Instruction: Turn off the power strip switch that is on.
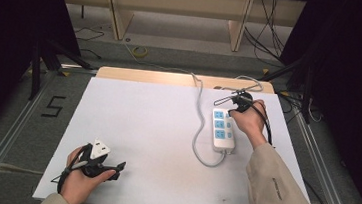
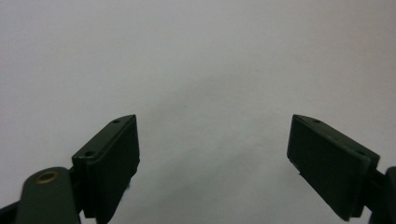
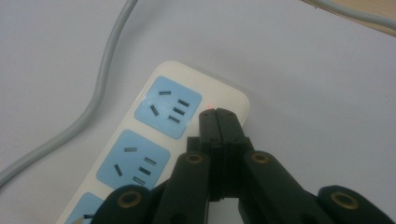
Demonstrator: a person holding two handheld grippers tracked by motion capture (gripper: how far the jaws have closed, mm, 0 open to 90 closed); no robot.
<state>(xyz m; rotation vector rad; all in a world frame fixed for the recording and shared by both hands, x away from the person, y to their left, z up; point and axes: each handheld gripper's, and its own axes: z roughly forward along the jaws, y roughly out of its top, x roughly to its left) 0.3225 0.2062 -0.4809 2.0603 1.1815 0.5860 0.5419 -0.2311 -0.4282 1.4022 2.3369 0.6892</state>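
Observation:
A white power strip [image 1: 223, 128] with blue socket faces lies on the right of the white table [image 1: 156, 130]; its grey cable [image 1: 198, 119] loops off toward the far edge. My right gripper [image 1: 231, 113] is shut with nothing between its jaws. In the right gripper view its closed tips [image 3: 218, 114] rest on the end of the power strip [image 3: 154, 140], beside a small red light [image 3: 210, 106]. The cable [image 3: 100, 88] runs along the strip's left. My left gripper [image 1: 117, 170] sits low at the near left, jaws open. In the left gripper view the left gripper [image 2: 213, 120] faces bare white tabletop.
A strip of bare wood [image 1: 181, 78] shows along the table's far edge. Beyond it are loose cables on the floor and wooden shelf legs [image 1: 119, 15]. A "5" marking [image 1: 54, 106] is on the floor to the left, beside a metal rail.

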